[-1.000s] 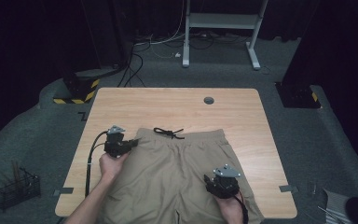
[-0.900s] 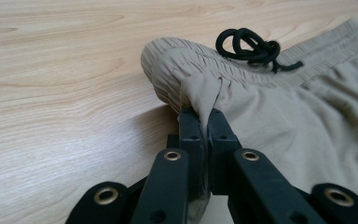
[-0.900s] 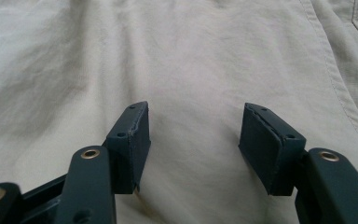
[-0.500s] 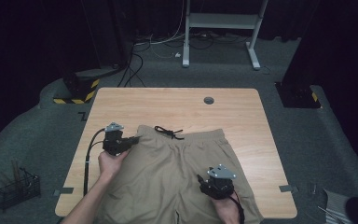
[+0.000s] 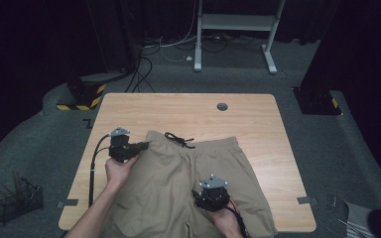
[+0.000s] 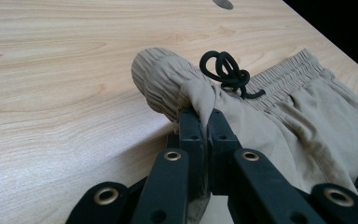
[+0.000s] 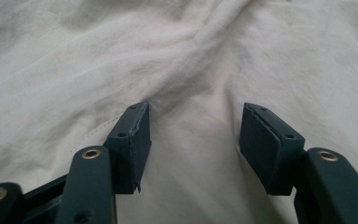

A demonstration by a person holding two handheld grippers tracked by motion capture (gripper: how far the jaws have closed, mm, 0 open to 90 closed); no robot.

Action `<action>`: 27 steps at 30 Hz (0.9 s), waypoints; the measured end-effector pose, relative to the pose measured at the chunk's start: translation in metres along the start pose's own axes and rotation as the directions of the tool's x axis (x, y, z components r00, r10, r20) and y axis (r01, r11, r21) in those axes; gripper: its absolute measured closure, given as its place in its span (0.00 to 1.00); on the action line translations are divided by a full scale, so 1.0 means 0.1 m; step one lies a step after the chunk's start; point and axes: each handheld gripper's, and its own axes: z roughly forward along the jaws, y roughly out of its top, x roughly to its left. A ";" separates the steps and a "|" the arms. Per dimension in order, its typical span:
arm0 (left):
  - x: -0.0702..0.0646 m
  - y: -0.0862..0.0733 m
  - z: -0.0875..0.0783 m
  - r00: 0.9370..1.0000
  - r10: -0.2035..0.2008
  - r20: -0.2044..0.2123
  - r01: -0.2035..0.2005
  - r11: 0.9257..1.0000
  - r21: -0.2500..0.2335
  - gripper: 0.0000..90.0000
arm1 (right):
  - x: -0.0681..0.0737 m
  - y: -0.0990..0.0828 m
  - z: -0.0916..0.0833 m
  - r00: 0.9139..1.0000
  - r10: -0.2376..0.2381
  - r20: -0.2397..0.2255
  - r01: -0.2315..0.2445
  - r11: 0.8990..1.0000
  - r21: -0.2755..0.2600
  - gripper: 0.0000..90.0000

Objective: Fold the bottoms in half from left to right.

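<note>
Shorts (image 5: pixel 178 183) hem beyond frame edge

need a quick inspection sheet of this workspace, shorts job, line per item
surface: light wooden table, round cable port near its far edge
job's things: tan shorts lying flat, waistband toward the far side, black drawstring knotted on the table just past it
clutter: nothing seen on the table
grippers: left gripper shut on the waistband corner; right gripper open, over the fabric at the crotch seam
cables: black cable trailing from the left gripper; loose cables on the floor behind
surroundings: grey carpet, white desk frame at the back, wire basket on the floor at the left
</note>
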 end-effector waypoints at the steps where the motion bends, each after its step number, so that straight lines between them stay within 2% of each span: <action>1: 0.01 0.01 0.01 1.000 -0.001 -0.007 0.001 1.000 -0.002 0.97 | 0.01 0.03 0.03 1.000 -0.004 0.000 0.004 1.000 0.004 0.48; 4: 0.05 0.08 0.03 1.000 -0.002 -0.029 0.002 1.000 -0.003 0.97 | 0.01 0.12 0.11 1.000 -0.012 -0.001 0.012 1.000 0.011 0.48; 7: 0.11 0.17 0.02 0.999 -0.026 -0.034 0.025 1.000 -0.019 0.97 | 0.03 0.19 0.17 1.000 -0.006 0.000 0.006 1.000 0.024 0.49; 12: 0.12 0.29 -0.06 0.999 -0.031 -0.045 0.029 0.998 -0.047 0.97 | 0.09 0.34 0.33 1.000 -0.020 -0.002 0.020 1.000 0.023 0.48; 14: 0.08 0.32 -0.10 0.998 -0.014 -0.054 0.011 0.998 -0.056 0.97 | 0.11 0.36 0.35 1.000 -0.015 -0.006 0.015 1.000 0.023 0.48; 18: -0.10 0.32 -0.10 0.997 0.052 -0.064 -0.055 0.997 -0.047 0.97 | 0.11 0.40 0.39 1.000 -0.013 -0.011 0.013 1.000 0.024 0.46; 20: -0.18 0.31 -0.08 0.995 0.078 -0.060 -0.080 0.996 -0.039 0.97 | 0.10 0.40 0.34 1.000 -0.010 -0.010 0.010 1.000 0.019 0.44; 24: -0.22 0.32 -0.06 0.997 0.071 -0.037 -0.072 0.997 -0.041 0.97 | 0.03 0.38 0.12 1.000 -0.016 0.010 0.016 1.000 0.000 0.40; 26: -0.24 0.32 -0.07 0.998 0.063 -0.026 -0.064 0.997 -0.038 0.97 | -0.07 0.34 0.00 0.999 -0.008 0.031 0.008 1.000 0.003 0.38; 27: -0.24 0.32 -0.07 0.998 0.061 -0.020 -0.062 0.997 -0.036 0.97 | -0.21 0.26 -0.12 0.998 0.024 0.050 -0.025 0.999 0.024 0.37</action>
